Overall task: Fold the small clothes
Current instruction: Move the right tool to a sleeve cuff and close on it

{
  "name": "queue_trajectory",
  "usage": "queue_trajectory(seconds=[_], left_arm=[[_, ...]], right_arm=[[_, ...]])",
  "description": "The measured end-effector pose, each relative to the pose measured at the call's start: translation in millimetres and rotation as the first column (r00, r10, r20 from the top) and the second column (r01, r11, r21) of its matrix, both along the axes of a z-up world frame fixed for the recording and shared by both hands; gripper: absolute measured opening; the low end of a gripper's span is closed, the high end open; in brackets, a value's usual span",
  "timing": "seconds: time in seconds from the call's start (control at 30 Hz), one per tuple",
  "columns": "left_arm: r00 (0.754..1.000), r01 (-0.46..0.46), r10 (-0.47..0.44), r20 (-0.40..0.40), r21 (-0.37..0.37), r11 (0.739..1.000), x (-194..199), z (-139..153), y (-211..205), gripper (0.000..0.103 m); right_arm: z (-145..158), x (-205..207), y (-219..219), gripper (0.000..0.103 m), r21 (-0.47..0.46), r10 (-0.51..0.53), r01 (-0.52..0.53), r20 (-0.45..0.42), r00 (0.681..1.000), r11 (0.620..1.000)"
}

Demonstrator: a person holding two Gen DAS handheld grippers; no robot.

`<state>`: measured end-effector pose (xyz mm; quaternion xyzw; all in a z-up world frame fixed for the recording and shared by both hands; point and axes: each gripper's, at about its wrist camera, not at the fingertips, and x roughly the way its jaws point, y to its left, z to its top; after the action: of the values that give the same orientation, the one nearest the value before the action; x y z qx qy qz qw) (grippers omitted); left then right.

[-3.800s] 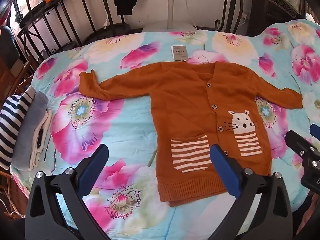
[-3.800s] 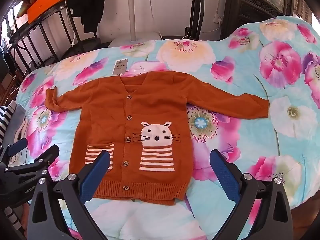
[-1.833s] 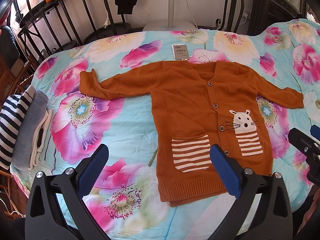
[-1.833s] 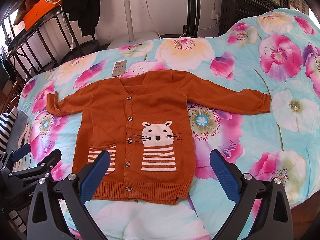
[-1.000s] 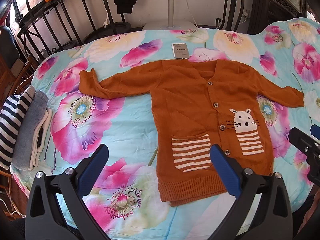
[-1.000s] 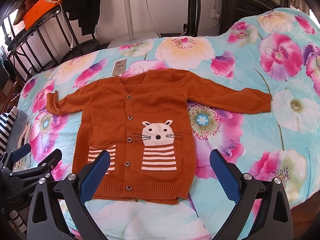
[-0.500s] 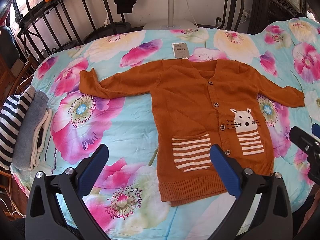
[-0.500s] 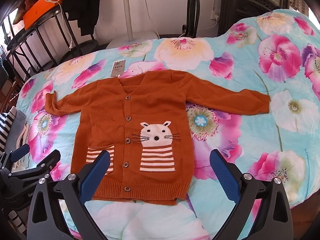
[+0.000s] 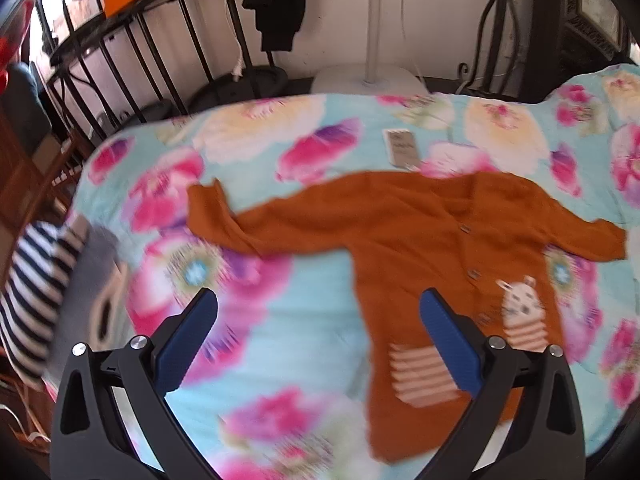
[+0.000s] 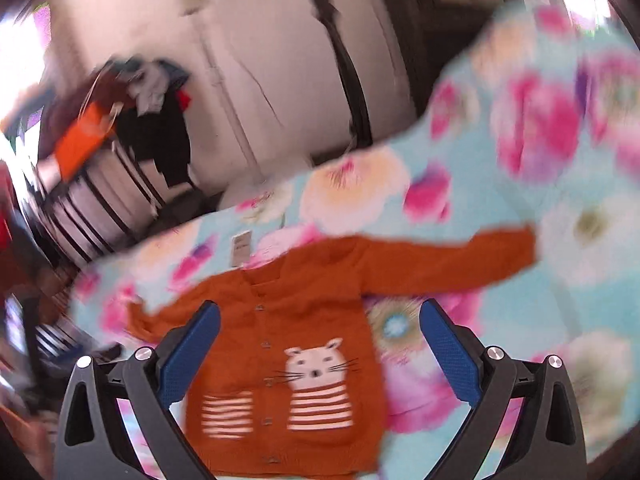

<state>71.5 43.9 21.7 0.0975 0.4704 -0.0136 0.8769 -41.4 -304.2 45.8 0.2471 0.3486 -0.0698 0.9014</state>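
Cardigan [image 9: 420,232] flat on bedspread [image 9: 304,320], both grippers empty

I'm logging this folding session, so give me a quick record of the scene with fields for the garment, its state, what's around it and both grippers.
garment: orange cardigan with a cat motif
state: spread flat, unfolded, both sleeves out
surface: floral bedspread
tag: paper tag by the collar
nearby: folded pile at the bed's left edge
left gripper: open, empty
right gripper: open, empty
image quality: motion blur in both views
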Motion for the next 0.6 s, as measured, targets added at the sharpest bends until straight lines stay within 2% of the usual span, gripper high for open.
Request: queue_trajectory(seconds=[0.07,0.13,0.23,0.3,0.4,0.6], left_arm=[[1.000,-0.029,0.029,0.011,0.038,0.999,14,-1,10,0.098],[0.996,-0.084,0.084,0.009,0.051,0.995,26,-3,24,0.098],[0.990,-0.134,0.133,-0.047,-0.024,0.991,35,-6,39,0.098],[0.987,-0.140,0.135,-0.081,-0.053,0.989,38,-10,40,0.098],[0.987,-0.133,0.130,-0.090,-0.028,0.991,40,-15,32,0.098],[0.990,-0.093,0.095,-0.101,0.028,0.995,44,-26,10,0.098]], right_arm=[[-13,12,-32,0.100,0.118,-0.043,0.046,-0.031,0.999,0.992],[-29,18,-73,0.100,0.236,-0.137,0.145,-0.051,0.989,0.961],[-62,23,-126,0.096,0.433,-0.262,0.278,-0.098,0.960,0.857],[-87,24,-151,0.085,0.520,-0.315,0.343,-0.144,0.938,0.782],[-115,24,-174,0.077,0.547,-0.373,0.427,-0.214,0.903,0.720],[-143,24,-209,0.070,0.423,-0.449,0.548,-0.317,0.835,0.721]])
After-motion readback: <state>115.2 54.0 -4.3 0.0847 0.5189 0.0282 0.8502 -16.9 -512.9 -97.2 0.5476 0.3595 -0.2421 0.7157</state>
